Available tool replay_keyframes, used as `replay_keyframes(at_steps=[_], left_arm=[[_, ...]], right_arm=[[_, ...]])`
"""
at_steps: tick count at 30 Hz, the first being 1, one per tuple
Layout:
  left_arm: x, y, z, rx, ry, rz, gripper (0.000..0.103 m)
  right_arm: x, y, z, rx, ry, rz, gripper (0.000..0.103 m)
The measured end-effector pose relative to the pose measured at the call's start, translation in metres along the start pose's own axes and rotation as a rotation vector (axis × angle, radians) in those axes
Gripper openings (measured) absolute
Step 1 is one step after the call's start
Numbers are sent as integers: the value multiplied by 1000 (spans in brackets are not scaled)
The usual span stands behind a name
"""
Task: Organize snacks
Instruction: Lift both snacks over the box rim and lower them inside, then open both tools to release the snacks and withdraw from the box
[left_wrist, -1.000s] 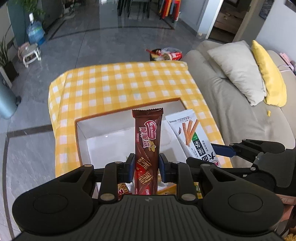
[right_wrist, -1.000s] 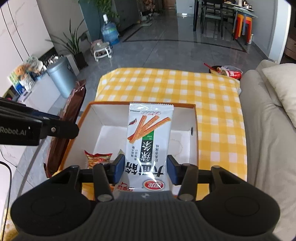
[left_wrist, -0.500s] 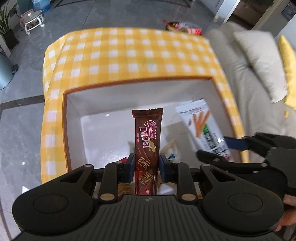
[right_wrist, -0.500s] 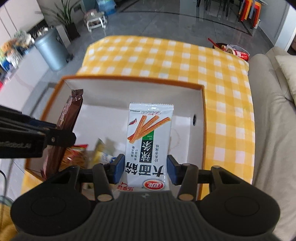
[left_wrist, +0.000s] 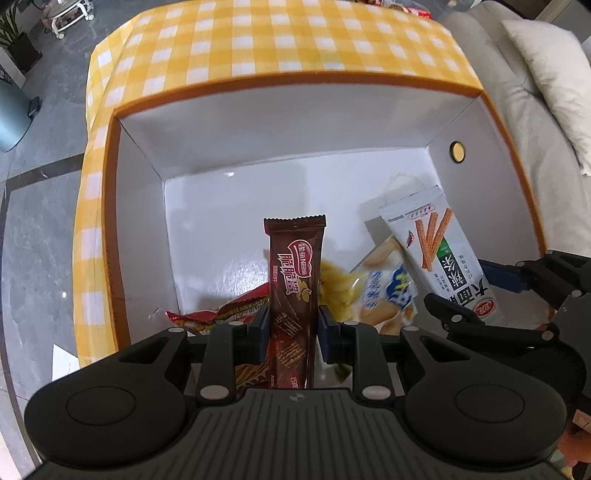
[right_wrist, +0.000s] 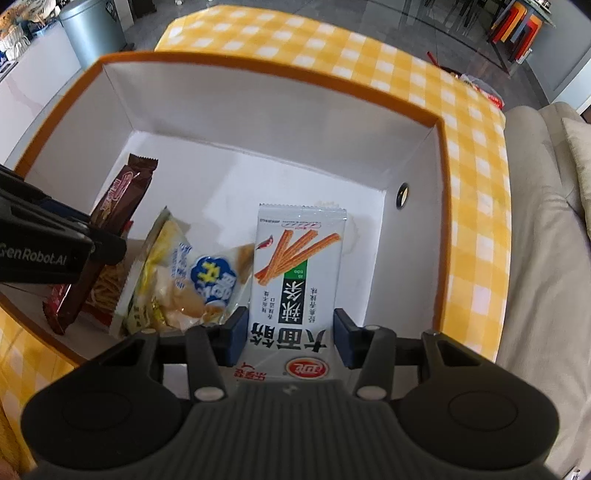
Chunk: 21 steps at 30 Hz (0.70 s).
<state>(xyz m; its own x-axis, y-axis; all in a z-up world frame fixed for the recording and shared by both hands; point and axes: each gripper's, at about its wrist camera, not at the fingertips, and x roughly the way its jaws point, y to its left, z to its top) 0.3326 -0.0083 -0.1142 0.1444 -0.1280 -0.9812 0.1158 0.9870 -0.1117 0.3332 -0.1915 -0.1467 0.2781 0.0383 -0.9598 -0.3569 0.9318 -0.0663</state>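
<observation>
My left gripper (left_wrist: 291, 332) is shut on a brown chocolate wafer bar (left_wrist: 293, 280), held upright inside a white box with an orange rim (left_wrist: 280, 79). My right gripper (right_wrist: 291, 338) is shut on a white packet of spicy sticks (right_wrist: 295, 273), also down inside the box (right_wrist: 258, 70). In the right wrist view the wafer bar (right_wrist: 122, 199) and the left gripper (right_wrist: 107, 247) show at the left. In the left wrist view the white packet (left_wrist: 439, 251) and the right gripper (left_wrist: 480, 299) show at the right.
On the box floor lie a yellow-and-blue bread packet (right_wrist: 184, 277), a red snack bag (left_wrist: 221, 314) and a pack of thin sticks (right_wrist: 107, 288). The box stands on a yellow checked tablecloth (left_wrist: 295, 40). A beige sofa (right_wrist: 543, 258) runs along the right.
Both grippers have come down from above the box rim into the box, each still holding its snack. The box now fills both views and the snacks on its floor show.
</observation>
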Motion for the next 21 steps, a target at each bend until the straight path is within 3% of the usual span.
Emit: replay_keyframes(at_steps=[10,21], left_arm=[[9,2,-3,2,6,27,29],[-3,0,-8,10,-15,34,29]], right_arm=[[11,-4,3,21,53,20,48],[7,-1,1,18,48,11,52]])
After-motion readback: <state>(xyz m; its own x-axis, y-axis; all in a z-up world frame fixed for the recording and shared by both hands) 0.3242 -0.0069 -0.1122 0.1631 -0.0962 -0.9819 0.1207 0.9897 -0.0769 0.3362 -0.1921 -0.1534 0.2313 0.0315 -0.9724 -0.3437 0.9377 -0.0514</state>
